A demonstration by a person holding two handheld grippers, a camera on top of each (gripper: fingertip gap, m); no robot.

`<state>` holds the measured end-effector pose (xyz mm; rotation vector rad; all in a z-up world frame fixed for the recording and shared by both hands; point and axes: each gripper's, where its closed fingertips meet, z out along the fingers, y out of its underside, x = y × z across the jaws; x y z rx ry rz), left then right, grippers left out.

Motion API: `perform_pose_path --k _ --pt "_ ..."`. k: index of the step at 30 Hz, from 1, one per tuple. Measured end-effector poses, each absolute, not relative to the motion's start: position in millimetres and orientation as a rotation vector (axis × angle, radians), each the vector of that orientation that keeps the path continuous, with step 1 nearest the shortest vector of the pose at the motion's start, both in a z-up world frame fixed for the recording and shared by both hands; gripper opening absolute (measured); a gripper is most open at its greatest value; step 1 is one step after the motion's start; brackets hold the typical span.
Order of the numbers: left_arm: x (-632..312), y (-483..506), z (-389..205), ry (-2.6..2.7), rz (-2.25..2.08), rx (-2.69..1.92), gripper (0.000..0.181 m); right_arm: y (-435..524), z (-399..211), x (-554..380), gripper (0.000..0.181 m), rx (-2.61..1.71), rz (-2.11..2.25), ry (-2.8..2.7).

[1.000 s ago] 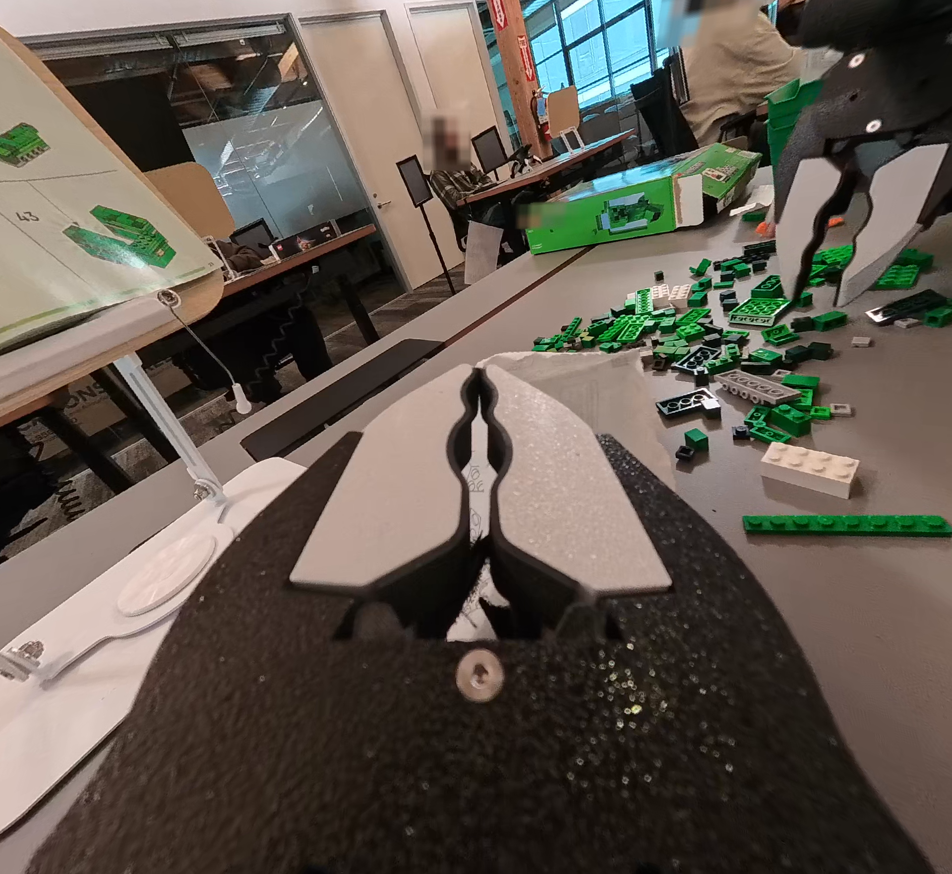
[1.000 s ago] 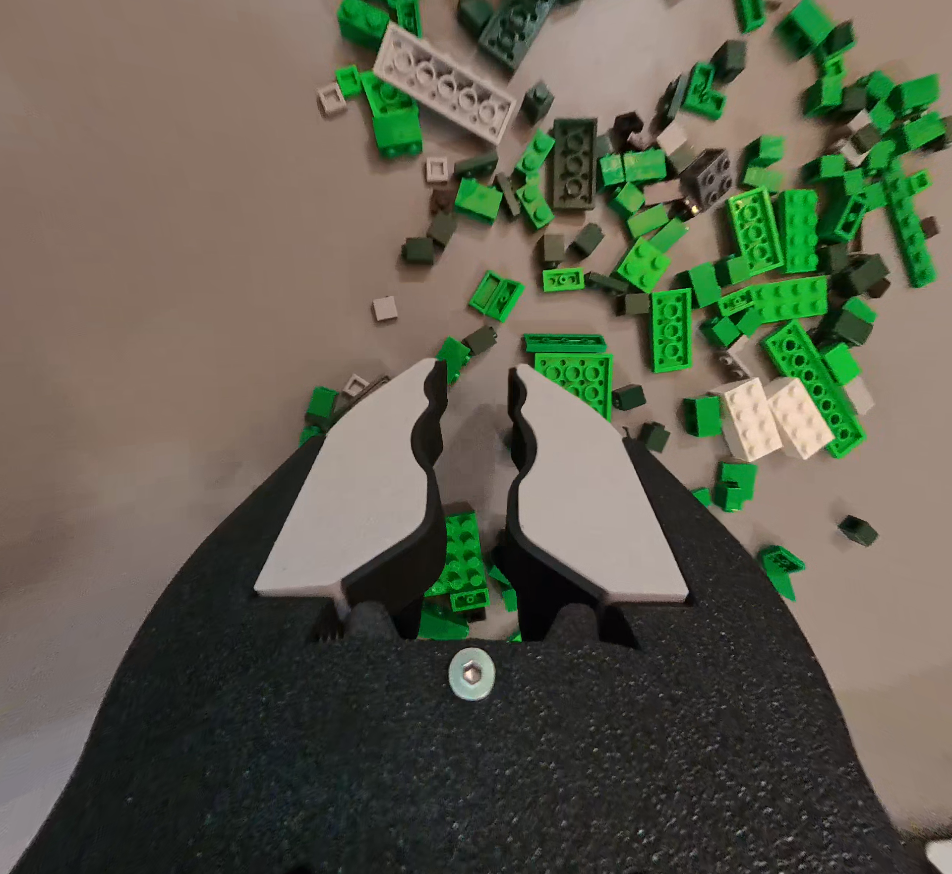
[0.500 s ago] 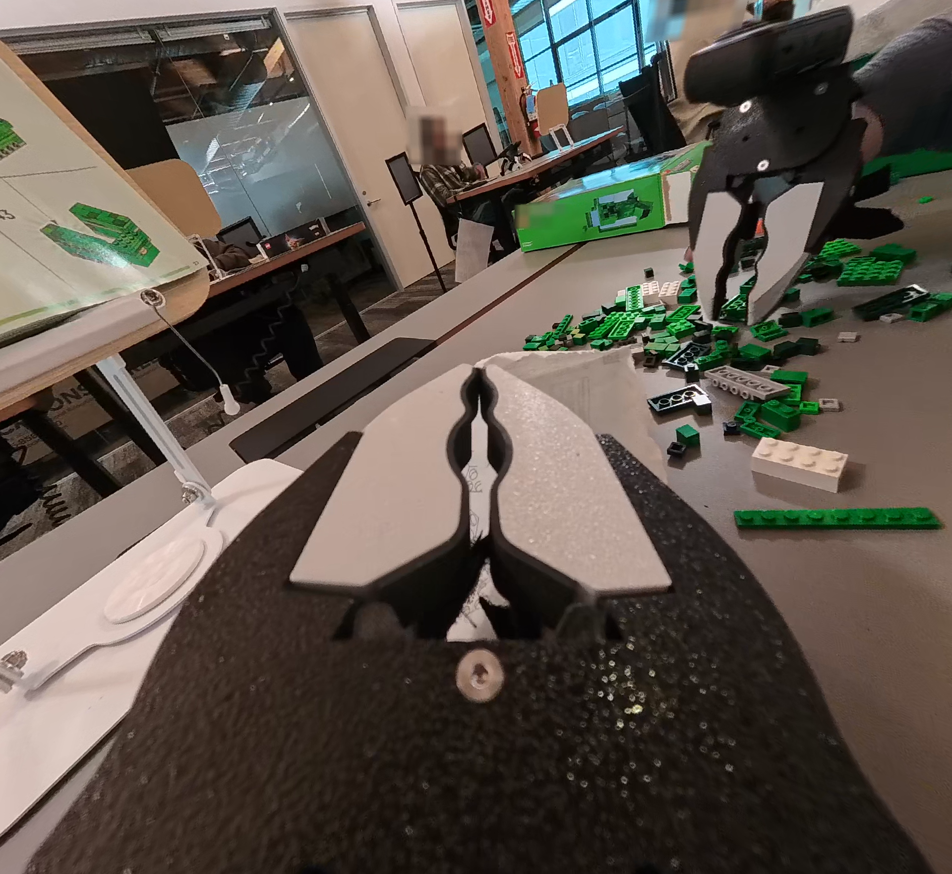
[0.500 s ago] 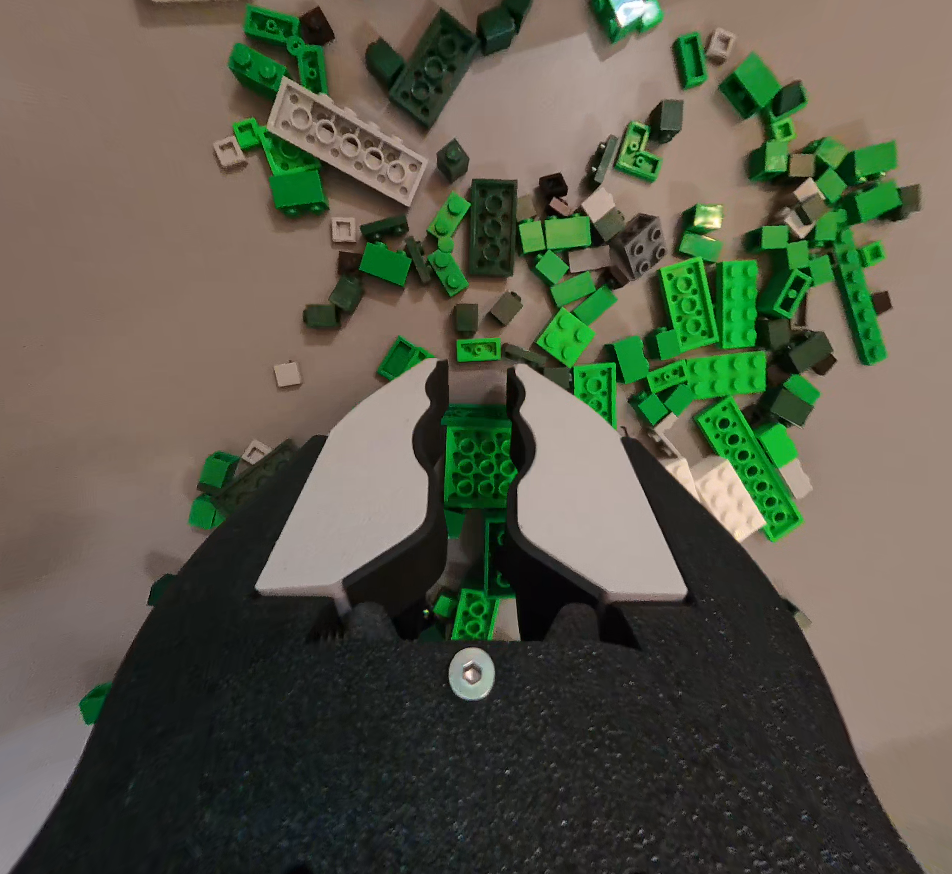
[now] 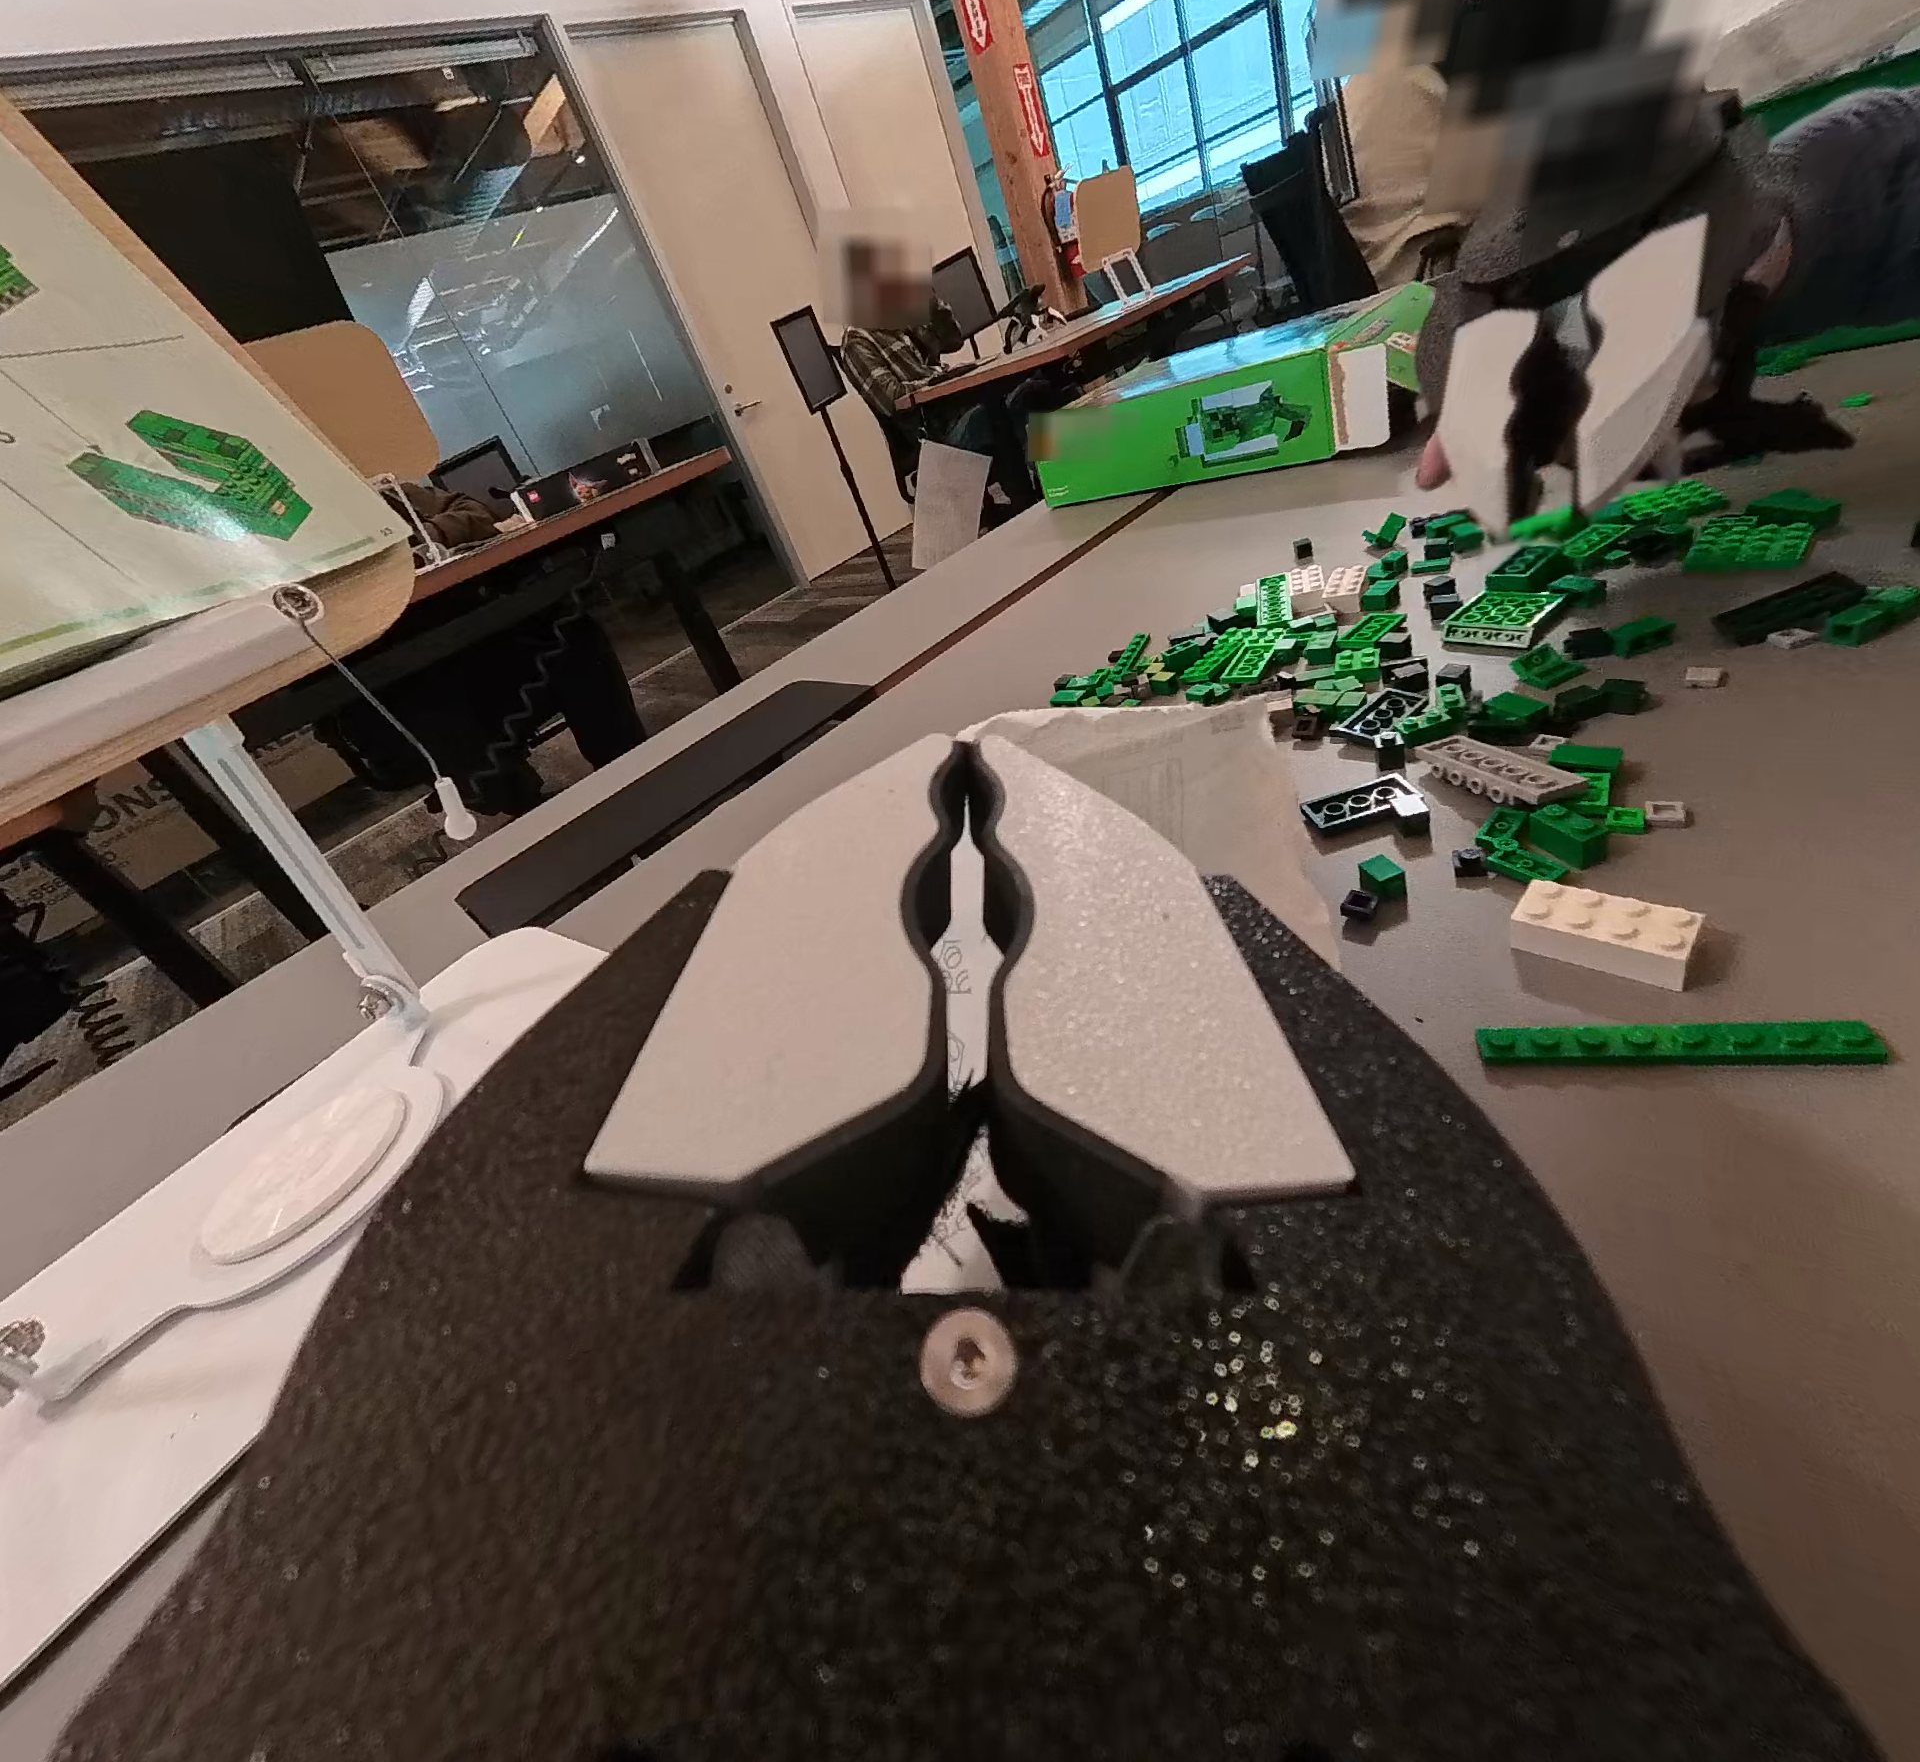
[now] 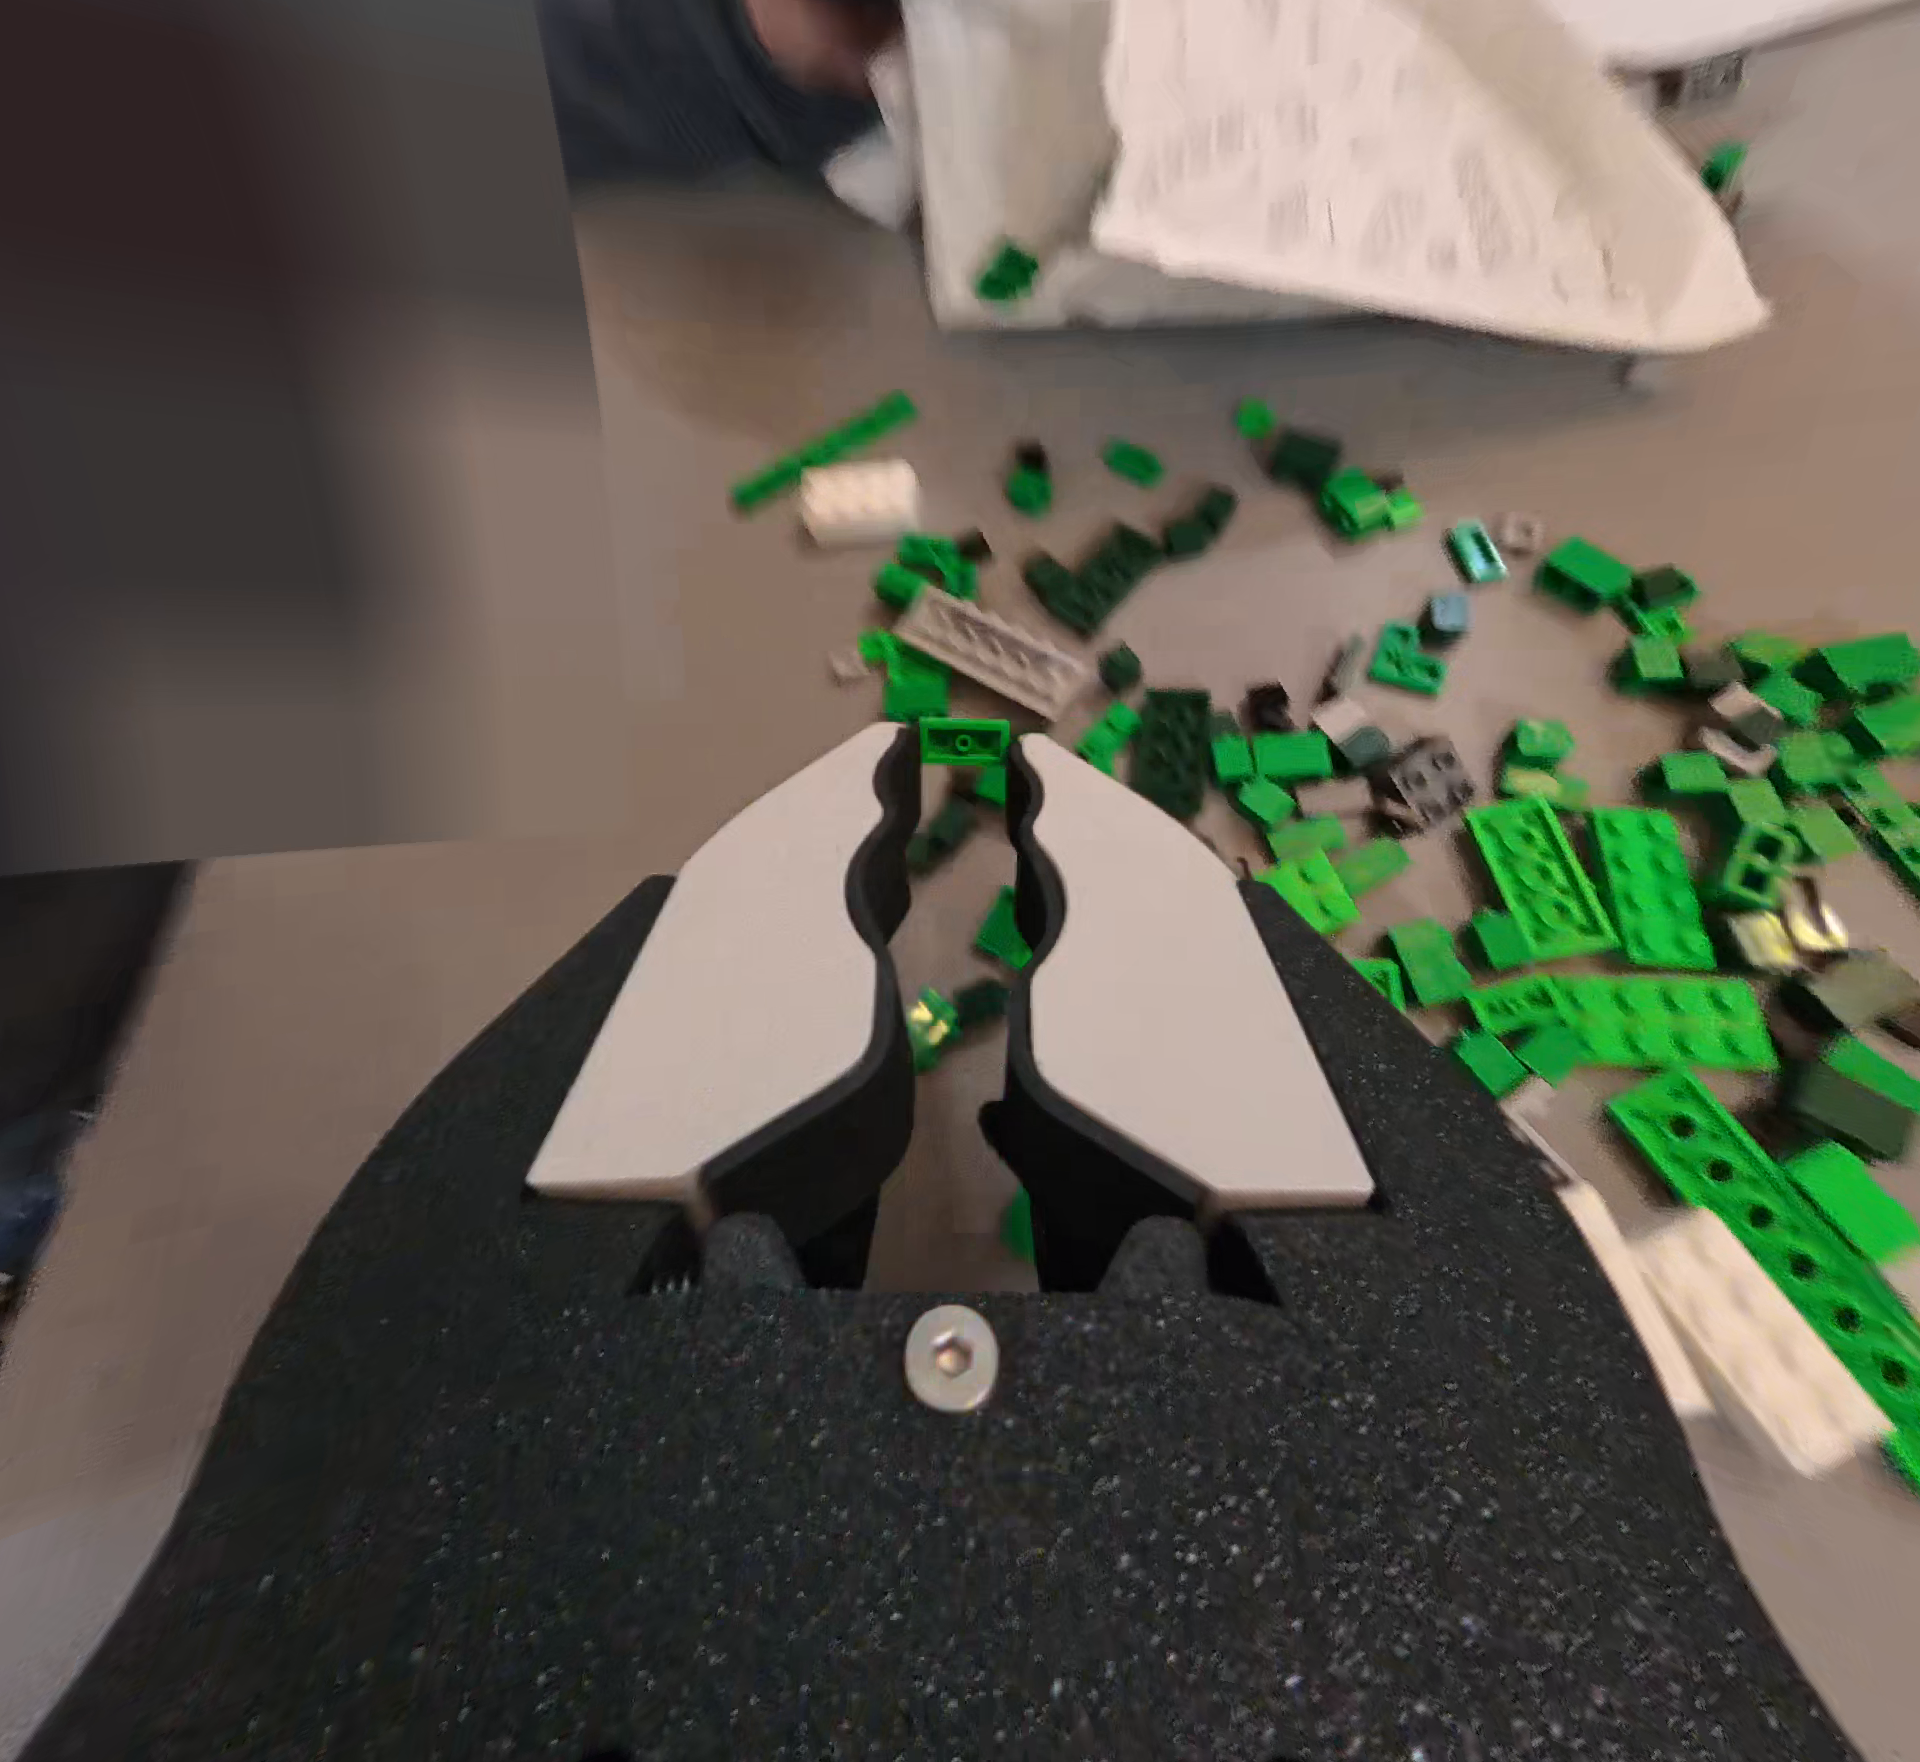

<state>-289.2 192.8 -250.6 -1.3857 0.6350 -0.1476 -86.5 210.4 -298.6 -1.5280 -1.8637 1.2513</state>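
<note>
In your left wrist view, your left gripper [image 5: 971,767] is pressed together on a white paper bag [image 5: 1153,777], whose printed paper shows in the slit between the fingers and spreads out past the tips to the right. The bag lies on the grey table [image 5: 1558,1297]. To the right of it are a white brick [image 5: 1605,933] and, nearer you, a long green strip [image 5: 1683,1044] lying flat. Beyond them spreads a pile of green bricks [image 5: 1351,652]. Your right gripper [image 5: 1538,486] hangs over the far side of that pile, blurred, with something small and green at its tips. A green box [image 5: 1205,424] lies on its side behind it. At the left, a booklet [image 5: 135,465] leans on a white stand [image 5: 312,891].

In your right wrist view, the right gripper [image 6: 964,741] is pinching a small green plate [image 6: 964,739] right at its fingertips; the fingers are apart only by the plate's width. The plate is lifted above the table, over the scattered green bricks [image 6: 1558,881]. A grey plate [image 6: 987,652] lies just beyond the tips. Farther off are the white brick [image 6: 860,499] and the green strip [image 6: 821,450], touching or just beside each other. The paper bag [image 6: 1299,154] is blurred at the top.
</note>
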Motion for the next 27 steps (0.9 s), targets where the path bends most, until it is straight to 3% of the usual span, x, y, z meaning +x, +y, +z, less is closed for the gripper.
perform_pose_path --k 6,13,27 --pt "-289.3 192.9 -250.7 0.635 -0.148 -1.385 0.0 199.8 -265.8 -82.3 0.015 -1.393 1.528 -1.701" --pt "-290.4 193.3 -250.7 0.63 -0.147 -1.385 0.0 197.8 -277.3 -85.7 0.014 -1.414 1.41 -1.747" --pt "-290.7 193.0 -250.8 0.63 -0.146 -1.384 0.0 194.4 -326.3 -85.7 0.015 -1.454 0.707 -1.942"
